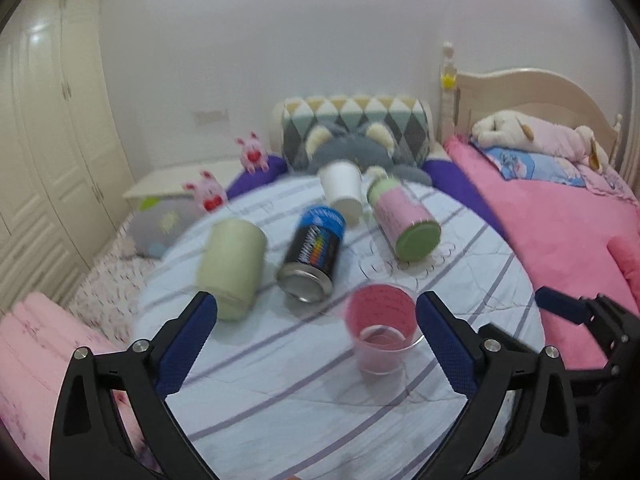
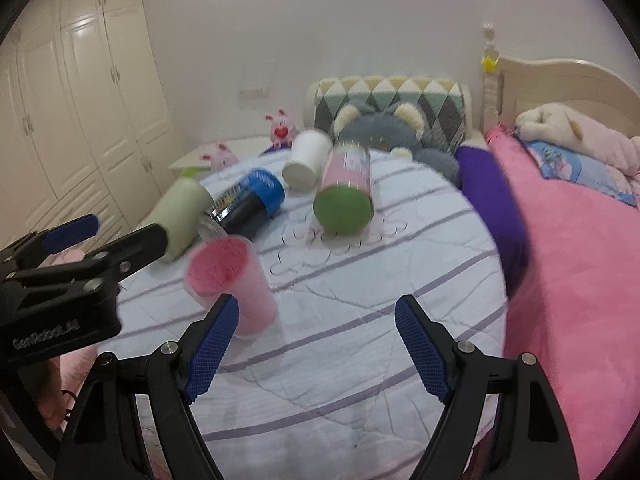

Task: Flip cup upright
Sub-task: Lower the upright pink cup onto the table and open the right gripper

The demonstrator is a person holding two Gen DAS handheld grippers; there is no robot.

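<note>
A clear pink cup (image 1: 382, 328) stands mouth up on the striped round cushion (image 1: 304, 392), slightly tilted; it also shows in the right wrist view (image 2: 230, 280). My left gripper (image 1: 316, 344) is open, its right pad close beside the cup. My right gripper (image 2: 316, 350) is open and empty, the cup just past its left finger. On their sides behind lie a pale green cup (image 1: 232, 266), a black and blue can (image 1: 314, 256), a white paper cup (image 1: 343, 188) and a pink jar with a green lid (image 1: 404, 220).
A pink blanket (image 1: 560, 240) covers the bed at right with a plush toy (image 1: 532, 132). A patterned pillow (image 1: 352, 124), grey plush and small pink toys lie at the back. White wardrobes (image 1: 52, 140) stand left. The left gripper's body (image 2: 60, 280) shows left of the right wrist view.
</note>
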